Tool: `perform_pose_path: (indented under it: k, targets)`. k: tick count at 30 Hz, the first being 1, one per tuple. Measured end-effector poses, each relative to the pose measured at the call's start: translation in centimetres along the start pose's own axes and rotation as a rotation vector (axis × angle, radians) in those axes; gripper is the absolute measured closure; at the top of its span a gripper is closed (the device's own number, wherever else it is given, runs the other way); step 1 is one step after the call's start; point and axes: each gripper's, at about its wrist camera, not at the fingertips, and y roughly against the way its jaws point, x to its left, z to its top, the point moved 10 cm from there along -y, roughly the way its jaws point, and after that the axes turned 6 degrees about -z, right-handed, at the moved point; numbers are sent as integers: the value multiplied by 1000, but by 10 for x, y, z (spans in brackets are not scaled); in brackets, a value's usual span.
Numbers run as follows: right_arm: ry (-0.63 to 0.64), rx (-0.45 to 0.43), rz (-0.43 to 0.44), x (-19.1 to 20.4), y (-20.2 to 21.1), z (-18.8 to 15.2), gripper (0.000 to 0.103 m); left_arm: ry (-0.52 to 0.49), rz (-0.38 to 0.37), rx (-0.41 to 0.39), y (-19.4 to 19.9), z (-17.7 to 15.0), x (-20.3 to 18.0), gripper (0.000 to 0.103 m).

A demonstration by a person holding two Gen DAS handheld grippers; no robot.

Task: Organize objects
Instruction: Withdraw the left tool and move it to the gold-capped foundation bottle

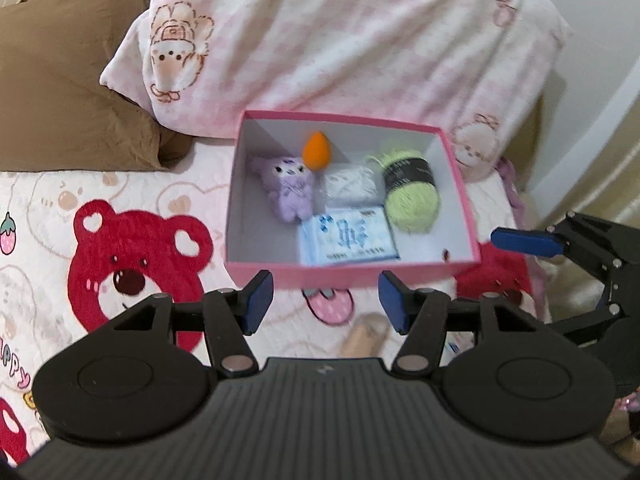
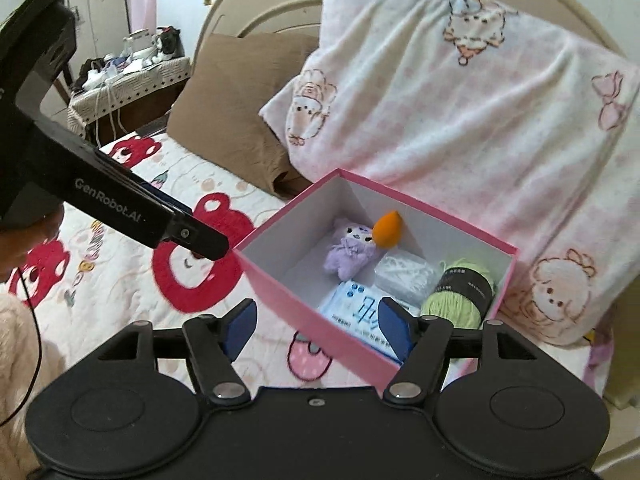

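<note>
1. On the bed (image 1: 48,184), against a pink checked blanket (image 1: 360,40), stands the open pink box (image 1: 352,272).
2. Inside it — purple plush toy (image 1: 289,186), orange sponge (image 1: 316,151), white packet (image 1: 350,184), blue tissue pack (image 1: 347,242), green yarn ball (image 1: 412,194).
3. Left hand-held gripper (image 1: 326,302): fingers spread, nothing between them, just short of the box.
4. Right hand-held gripper (image 2: 316,330): spread, empty — over the box's near wall.
</note>
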Motion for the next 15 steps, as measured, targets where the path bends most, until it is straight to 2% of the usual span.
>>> perform_pose_path:
  k: [8,15]
  targets:
    - [48,13,17,16,40,-23,20,-61,-23,3,13,-33,-27,45]
    - [115,26,57,25,31,-60,18,-69,-46,68,-13,-67,-31,45]
